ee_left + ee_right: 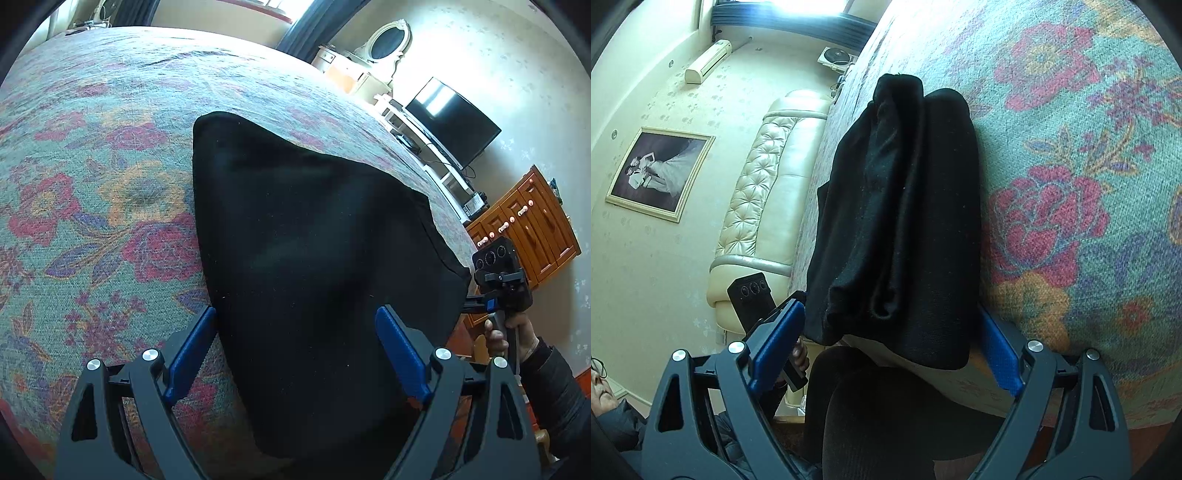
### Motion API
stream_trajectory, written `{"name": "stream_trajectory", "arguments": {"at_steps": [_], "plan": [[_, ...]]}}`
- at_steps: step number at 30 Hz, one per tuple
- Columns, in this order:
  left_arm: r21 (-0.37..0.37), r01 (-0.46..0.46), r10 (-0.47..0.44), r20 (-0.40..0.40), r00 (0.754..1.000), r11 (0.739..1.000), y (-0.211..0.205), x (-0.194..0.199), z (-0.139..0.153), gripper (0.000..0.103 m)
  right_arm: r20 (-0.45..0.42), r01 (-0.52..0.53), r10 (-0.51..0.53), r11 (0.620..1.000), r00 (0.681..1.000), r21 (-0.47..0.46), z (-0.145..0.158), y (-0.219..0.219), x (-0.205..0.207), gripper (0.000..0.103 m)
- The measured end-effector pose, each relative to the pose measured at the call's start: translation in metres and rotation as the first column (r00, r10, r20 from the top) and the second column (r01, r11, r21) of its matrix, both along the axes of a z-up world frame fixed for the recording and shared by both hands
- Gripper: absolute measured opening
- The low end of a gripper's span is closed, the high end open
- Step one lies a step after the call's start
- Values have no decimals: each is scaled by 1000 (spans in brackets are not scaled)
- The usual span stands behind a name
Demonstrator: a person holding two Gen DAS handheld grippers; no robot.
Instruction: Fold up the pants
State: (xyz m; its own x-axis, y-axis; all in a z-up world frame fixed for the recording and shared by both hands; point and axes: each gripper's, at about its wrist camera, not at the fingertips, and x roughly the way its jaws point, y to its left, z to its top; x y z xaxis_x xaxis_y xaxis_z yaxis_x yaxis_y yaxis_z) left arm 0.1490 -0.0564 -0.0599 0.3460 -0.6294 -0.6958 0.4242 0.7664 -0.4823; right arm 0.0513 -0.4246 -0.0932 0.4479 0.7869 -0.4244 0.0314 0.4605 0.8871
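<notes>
The black pants (pixel 303 236) lie folded in a thick stack on the floral bedspread (pixel 92 155). In the right wrist view the pants (pixel 901 221) show several stacked layers near the bed's edge. My left gripper (pixel 295 325) is open, its blue fingers either side of the near end of the pants, nothing clamped. My right gripper (pixel 890 321) is open, its fingers spread around the near end of the stack. The right gripper's body (pixel 502 277) shows at the pants' right edge in the left wrist view. The left gripper's body (pixel 753 299) shows in the right wrist view.
The bedspread (pixel 1071 184) extends wide around the pants. A cream tufted headboard (pixel 764 177) and framed picture (pixel 661 173) stand past the bed. A TV (pixel 454 122), white stand and wooden cabinet (pixel 528 225) line the far wall. The person's dark-clad legs (pixel 886 413) are at the bed edge.
</notes>
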Motion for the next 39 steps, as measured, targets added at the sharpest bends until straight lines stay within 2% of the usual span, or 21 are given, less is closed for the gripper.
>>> {"name": "stream_trajectory", "arguments": {"at_steps": [7,10,12,15,20,24,26,32,34,35,36,38,39], "plan": [[-62,-12,8,-59,998,998,3,1,-5,86,-2,2,-2,1000,1000,1,0,-1,-1,90],[-161,-39,21,-113,993,986,12,3,-9,88,-2,2,-2,1000,1000,0,0,-2,-2,90],[-250,-67,24,-171,985,966,22,7,-13,89,-2,2,-2,1000,1000,1,0,-1,-2,90],[-325,-72,-5,-229,973,943,33,13,-18,89,-2,1,-1,1000,1000,2,1,-2,-2,90],[-346,-14,-90,-281,956,938,48,12,-26,89,-7,-20,20,1000,1000,-7,3,-1,-2,90],[-356,75,-194,-310,931,931,36,0,-31,89,-11,-24,24,1000,1000,9,1,-1,-4,90],[-341,77,-184,-292,939,937,29,-3,-31,89,-20,-31,31,999,999,38,-4,0,-5,90],[-430,-17,-141,-334,932,903,31,6,-34,90,-28,-28,30,998,999,64,-9,1,-4,90],[-432,-15,-142,-328,934,902,33,7,-31,90,-33,-24,26,998,999,58,-8,1,-4,90],[-428,-12,-141,-325,935,904,32,7,-30,90,-37,-24,25,999,999,46,-8,1,-4,84],[-423,-14,-136,-324,936,906,29,6,-29,90,-45,-23,23,1000,999,20,-6,1,-4,72],[-416,-19,-127,-321,939,909,25,5,-26,89,-68,-14,13,1000,998,-12,-6,0,-5,57],[-407,-20,-118,-312,943,913,22,5,-25,81,-67,-15,14,1000,998,-14,-7,-2,-7,51]]}}
